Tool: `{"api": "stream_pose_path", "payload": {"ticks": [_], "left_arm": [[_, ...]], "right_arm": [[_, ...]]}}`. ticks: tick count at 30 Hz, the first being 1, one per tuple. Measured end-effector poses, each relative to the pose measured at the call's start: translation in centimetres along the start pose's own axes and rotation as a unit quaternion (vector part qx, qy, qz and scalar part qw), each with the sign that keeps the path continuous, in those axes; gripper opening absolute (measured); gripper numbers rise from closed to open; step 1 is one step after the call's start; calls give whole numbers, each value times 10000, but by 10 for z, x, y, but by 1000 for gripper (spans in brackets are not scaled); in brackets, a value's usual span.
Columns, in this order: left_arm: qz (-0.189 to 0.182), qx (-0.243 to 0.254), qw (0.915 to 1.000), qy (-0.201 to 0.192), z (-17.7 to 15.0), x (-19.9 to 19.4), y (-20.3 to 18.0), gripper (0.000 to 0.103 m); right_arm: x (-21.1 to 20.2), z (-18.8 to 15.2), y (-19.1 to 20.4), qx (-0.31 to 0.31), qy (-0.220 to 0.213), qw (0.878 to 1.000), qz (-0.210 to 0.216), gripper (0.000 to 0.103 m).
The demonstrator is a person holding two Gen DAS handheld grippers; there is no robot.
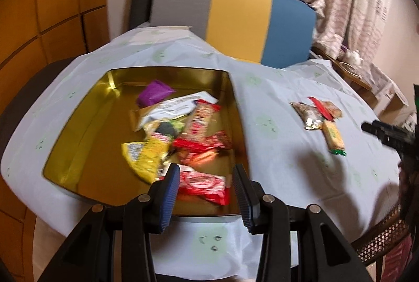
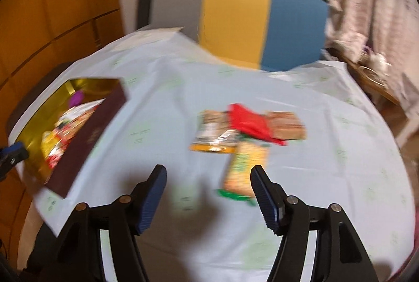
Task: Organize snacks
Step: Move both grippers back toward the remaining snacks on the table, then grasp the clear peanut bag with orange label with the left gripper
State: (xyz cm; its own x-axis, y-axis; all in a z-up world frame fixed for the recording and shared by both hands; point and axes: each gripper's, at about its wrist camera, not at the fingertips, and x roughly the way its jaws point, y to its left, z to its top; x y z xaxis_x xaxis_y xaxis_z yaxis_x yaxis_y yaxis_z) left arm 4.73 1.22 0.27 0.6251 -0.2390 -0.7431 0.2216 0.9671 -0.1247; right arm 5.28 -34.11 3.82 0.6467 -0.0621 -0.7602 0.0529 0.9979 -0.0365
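A gold-lined tin box (image 1: pixel 78 125) with dark maroon sides (image 2: pixel 89 135) sits on the table and holds several snack packets, with a red-and-white packet (image 1: pixel 204 184) nearest me. My left gripper (image 1: pixel 207 177) is open and empty, above the box's near end. A small pile of snacks lies on the cloth: a yellow packet with a green end (image 2: pixel 246 169), a red packet (image 2: pixel 251 122) and brown packets (image 2: pixel 285 125); it also shows in the left wrist view (image 1: pixel 319 114). My right gripper (image 2: pixel 209 180) is open and empty, just short of the yellow packet.
A pale tablecloth with faint green prints (image 2: pixel 162 104) covers the round table. A chair with a grey, yellow and blue back (image 2: pixel 235 17) stands at the far side. A side table with dishes (image 2: pixel 374 72) and curtains are at the right. Wood panels are at the left.
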Motion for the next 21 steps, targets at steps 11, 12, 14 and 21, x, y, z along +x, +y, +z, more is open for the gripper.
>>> {"api": "stream_pose_path", "payload": {"ticks": [11,12,14,21], "left_arm": [[-728,607,9939,573,16,22,-71,42],[-857,632,9919,694,19,28,-79,42],[-890,739,9895,867,23,39,-92,42],[-1080,1019,9817,1190,42,87,-144,42]], "right_arm": [[1,-2,-128,1964,-356,9773,-708,68],[0,-3,-131,2051,-371,9759,-643,69],[-1,-4,-137,2221,-390,9727,-549,70],[-7,-7,-134,2342,-483,9702,-389,70]]}}
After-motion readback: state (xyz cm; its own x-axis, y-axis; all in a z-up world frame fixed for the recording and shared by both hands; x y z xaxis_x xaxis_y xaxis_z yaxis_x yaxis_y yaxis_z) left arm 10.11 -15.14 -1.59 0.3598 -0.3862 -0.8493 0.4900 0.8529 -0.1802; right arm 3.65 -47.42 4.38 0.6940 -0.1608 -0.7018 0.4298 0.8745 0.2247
